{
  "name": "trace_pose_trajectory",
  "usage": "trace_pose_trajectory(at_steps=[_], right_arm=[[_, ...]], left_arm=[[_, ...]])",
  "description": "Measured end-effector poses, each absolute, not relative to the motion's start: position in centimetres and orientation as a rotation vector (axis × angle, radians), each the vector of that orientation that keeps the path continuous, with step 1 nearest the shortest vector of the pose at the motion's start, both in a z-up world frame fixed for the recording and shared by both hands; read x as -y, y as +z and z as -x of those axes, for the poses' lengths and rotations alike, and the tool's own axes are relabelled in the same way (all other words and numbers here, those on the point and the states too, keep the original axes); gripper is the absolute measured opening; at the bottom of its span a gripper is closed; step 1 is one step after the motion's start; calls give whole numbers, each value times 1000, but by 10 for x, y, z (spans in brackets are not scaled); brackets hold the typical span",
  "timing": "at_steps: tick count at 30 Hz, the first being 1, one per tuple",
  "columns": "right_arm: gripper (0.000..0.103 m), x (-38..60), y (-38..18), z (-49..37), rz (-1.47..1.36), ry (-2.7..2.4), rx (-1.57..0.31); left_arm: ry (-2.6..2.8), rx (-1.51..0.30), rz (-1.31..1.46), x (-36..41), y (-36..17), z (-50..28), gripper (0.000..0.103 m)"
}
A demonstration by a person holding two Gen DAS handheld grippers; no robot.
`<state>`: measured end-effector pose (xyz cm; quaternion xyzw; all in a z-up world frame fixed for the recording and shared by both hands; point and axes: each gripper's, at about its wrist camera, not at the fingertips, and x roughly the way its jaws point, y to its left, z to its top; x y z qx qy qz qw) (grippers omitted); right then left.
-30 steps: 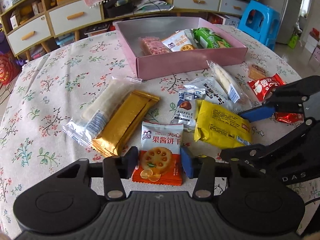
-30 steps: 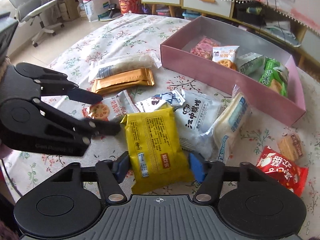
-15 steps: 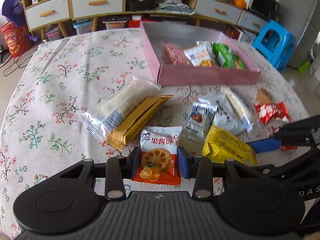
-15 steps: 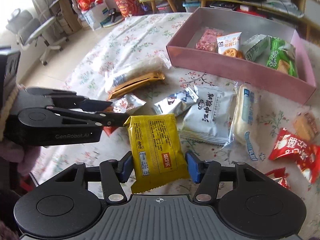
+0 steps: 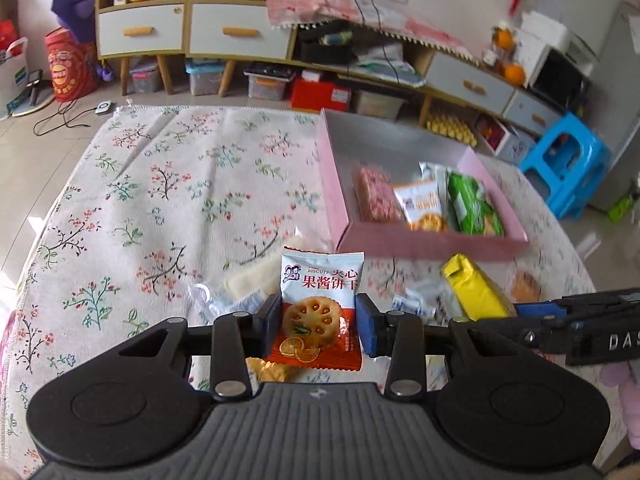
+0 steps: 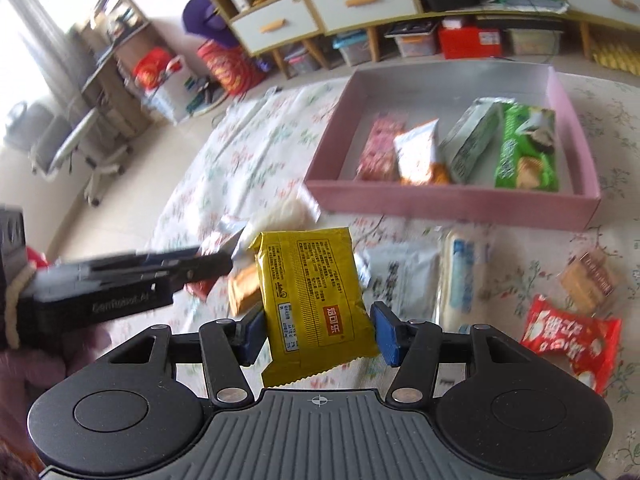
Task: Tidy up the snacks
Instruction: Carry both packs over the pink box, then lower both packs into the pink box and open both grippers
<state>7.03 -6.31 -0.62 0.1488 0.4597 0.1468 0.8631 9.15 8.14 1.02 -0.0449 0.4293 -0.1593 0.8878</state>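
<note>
At the bottom centre of the left wrist view: the left gripper [image 5: 318, 320], its blue pads pinching a white-and-orange biscuit packet [image 5: 319, 310].
Biscuit packet: stands upright between the pads, lifted clear of the surface [image 5: 160, 200]; a round jam biscuit is printed on its front.
Left jaws: they have just been closing, with the packet between them.
At the bottom centre of the right wrist view: the right gripper [image 6: 316, 330], pinching a yellow snack packet [image 6: 314, 302].
Yellow snack packet: tilted slightly, printed back facing the camera, raised above the snacks below; in the left wrist view it shows at the right [image 5: 474, 292].
Right jaws: they have just been closing, with the yellow packet between them.
Other gripper in each view: the right one enters the left wrist view from the right edge; the left one enters the right wrist view from the left edge, held by a person's sleeved hand [image 6: 52, 344].
Pink box [image 6: 452, 200]: upper right of the right wrist view, open on the surface, grey inside.
Box contents: four packets in a row along the near wall, a pink one [image 6: 380, 150], a white-and-orange one [image 6: 418, 156], a pale green one [image 6: 472, 140] and a bright green one [image 6: 526, 148].
Surface: covered by a pale floral cloth.
Loose snacks, lower right of the right wrist view: a red packet [image 6: 570, 338], a small brown biscuit pack [image 6: 588, 280], a long clear-wrapped bar [image 6: 464, 280] and a white packet [image 6: 404, 276].
Behind the left gripper's packet: a clear-wrapped white bar [image 5: 256, 276], partly hidden.
Background, top of both views: low shelves with white drawers [image 5: 236, 32].
Far right of the left wrist view: a blue stool [image 5: 568, 160].
</note>
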Motion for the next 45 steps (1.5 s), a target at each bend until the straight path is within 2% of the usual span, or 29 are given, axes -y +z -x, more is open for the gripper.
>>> trace_pose_trajectory(at_steps=[9, 17, 26, 42, 45], right_arm=[[55, 107, 6, -109, -421, 200, -866], [55, 136, -6, -141, -576, 158, -830], [55, 158, -10, -190, -619, 132, -772], [57, 199, -55, -218, -838, 95, -757], [59, 197, -53, -218, -834, 101, -756]], left_arm=[[-317, -853, 44, -44, 17, -124, 36], [-322, -849, -41, -1, 16, -161, 36], [-301, -829, -145, 34, 3, -195, 36], [-268, -814, -157, 44, -12, -225, 37], [-285, -816, -152, 44, -13, -225, 41]])
